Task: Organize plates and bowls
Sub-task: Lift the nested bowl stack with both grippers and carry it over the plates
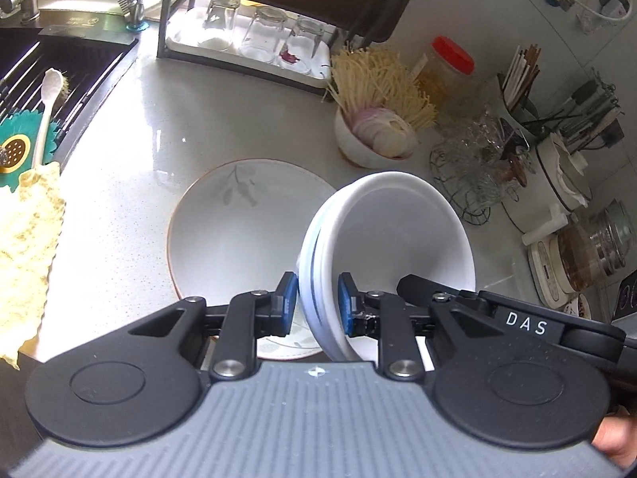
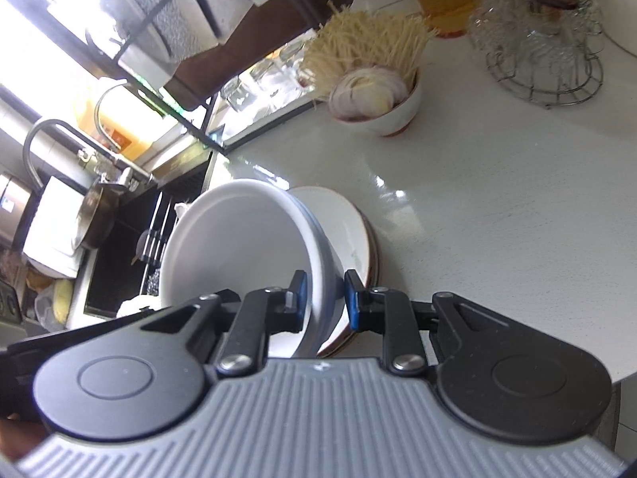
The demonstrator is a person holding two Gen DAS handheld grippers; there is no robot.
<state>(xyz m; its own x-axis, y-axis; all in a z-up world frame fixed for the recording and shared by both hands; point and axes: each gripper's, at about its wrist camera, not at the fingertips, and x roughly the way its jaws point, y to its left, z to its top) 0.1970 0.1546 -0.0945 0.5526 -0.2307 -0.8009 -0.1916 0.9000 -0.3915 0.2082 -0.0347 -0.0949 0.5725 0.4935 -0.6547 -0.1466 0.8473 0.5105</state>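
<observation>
Left wrist view: the left hand-held gripper (image 1: 317, 302) pinches the rim of a stack of white bowls (image 1: 398, 239), one blue pad (image 1: 288, 298) against the outer wall and the other inside. The stack hangs tilted, its opening facing up and toward the camera, with at least three nested rims showing at its left edge. The tip of the right hand-held gripper (image 1: 418, 285) enters from the right and sits on the stack's near rim. Directly ahead of and below the left jaw lies a white plate (image 1: 239, 231) with a thin brown edge and a faint leaf print, flat on the pale worktop (image 1: 159, 131); the stack overlaps its right side. Farther ahead and to the right stands a small bowl of sliced onion (image 1: 382, 135) with a bundle of dry noodles (image 1: 378, 79) behind it. A rack with upturned glasses (image 1: 258, 36) stands at the far side, and a dark sink (image 1: 59, 67) lies to the left.

Right wrist view: the right hand-held gripper (image 2: 325, 298) likewise clamps the wall of the bowl stack (image 2: 247, 239) between its two pads, the opening turned left toward the sink (image 2: 119, 263). The plate (image 2: 346, 231) lies just beyond and beneath the stack, partly hidden by it; whether the two touch cannot be told. The onion bowl (image 2: 378, 99) stands well ahead on the worktop (image 2: 497, 199), and a wire basket of glassware (image 2: 545, 59) is ahead to the right.
</observation>
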